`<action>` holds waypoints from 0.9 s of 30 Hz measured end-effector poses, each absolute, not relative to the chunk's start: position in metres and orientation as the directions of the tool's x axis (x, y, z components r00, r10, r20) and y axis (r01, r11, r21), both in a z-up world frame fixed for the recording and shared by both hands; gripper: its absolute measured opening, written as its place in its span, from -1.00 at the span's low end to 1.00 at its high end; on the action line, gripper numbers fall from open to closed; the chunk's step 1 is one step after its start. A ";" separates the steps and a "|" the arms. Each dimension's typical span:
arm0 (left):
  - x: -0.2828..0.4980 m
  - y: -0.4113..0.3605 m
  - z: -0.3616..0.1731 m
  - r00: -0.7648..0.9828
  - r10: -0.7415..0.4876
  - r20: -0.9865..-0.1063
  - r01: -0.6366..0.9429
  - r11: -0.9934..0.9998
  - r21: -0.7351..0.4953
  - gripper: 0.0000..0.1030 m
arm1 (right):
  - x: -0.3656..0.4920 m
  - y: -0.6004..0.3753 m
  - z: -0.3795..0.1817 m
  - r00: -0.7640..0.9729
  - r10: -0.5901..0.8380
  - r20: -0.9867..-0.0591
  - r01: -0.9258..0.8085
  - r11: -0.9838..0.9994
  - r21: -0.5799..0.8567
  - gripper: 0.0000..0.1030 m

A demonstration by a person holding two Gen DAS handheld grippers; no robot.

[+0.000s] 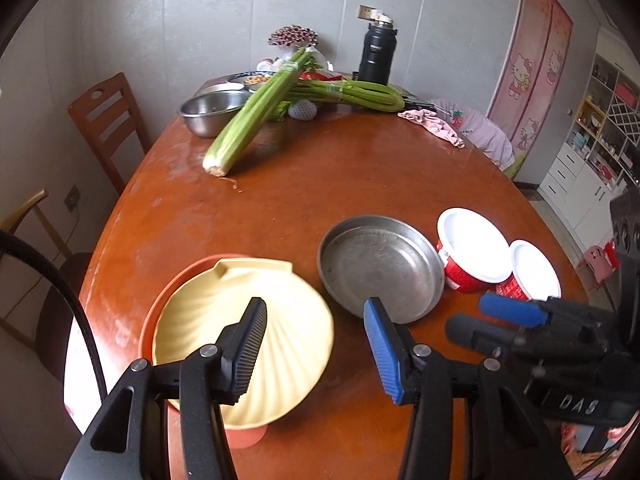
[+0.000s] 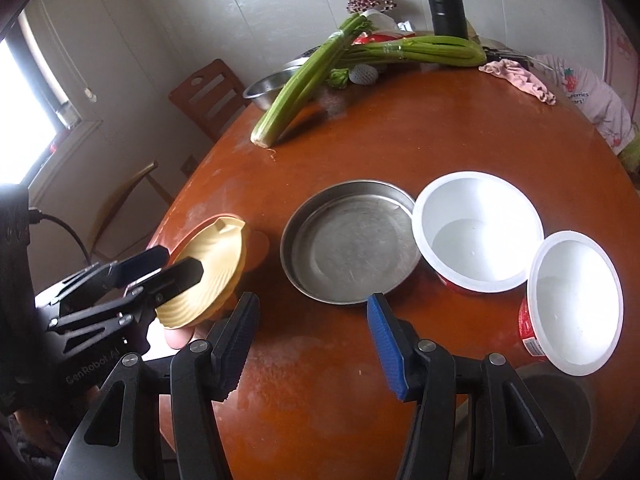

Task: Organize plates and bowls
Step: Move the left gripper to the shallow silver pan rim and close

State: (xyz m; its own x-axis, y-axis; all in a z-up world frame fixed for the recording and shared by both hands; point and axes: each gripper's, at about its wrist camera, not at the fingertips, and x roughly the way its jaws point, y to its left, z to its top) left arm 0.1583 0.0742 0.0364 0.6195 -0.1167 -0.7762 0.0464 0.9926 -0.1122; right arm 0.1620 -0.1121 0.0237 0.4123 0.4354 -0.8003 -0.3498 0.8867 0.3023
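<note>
A cream shell-shaped plate (image 1: 248,320) lies on an orange plate (image 1: 188,276) at the table's near left; both also show in the right wrist view (image 2: 212,276). My left gripper (image 1: 316,344) is open, its black finger over the shell plate's near side. A steel plate (image 1: 380,264) sits in the middle (image 2: 348,244). Two white bowls with red outsides, one larger (image 2: 476,228) and one smaller (image 2: 576,300), stand to its right. My right gripper (image 2: 312,340) is open and empty, above the table in front of the steel plate.
Celery stalks (image 1: 256,112), a steel bowl (image 1: 212,110), a black thermos (image 1: 376,54) and a pink cloth (image 1: 434,126) lie at the far end of the brown table (image 1: 320,184). Wooden chairs (image 1: 108,124) stand on the left.
</note>
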 end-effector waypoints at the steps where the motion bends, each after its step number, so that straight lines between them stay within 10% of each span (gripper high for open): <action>1: 0.163 0.072 0.038 0.614 -0.122 -0.780 0.057 0.992 -0.110 -0.01 | 0.164 -0.114 0.022 0.406 0.438 -0.802 -0.343 0.886 0.311 0.13; 27: 0.299 0.033 -0.023 0.337 -0.114 -0.934 0.203 0.978 -0.047 -0.05 | 0.219 -0.118 -0.034 0.296 0.356 -0.886 -0.108 0.935 0.339 0.14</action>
State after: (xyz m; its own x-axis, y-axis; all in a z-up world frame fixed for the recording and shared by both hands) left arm 0.2986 0.0329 -0.0234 0.3374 -0.1145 -0.9344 0.2027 0.9781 -0.0466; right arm 0.2186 -0.1177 -0.0336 0.2964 0.3556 -0.8864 -0.1078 0.9346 0.3389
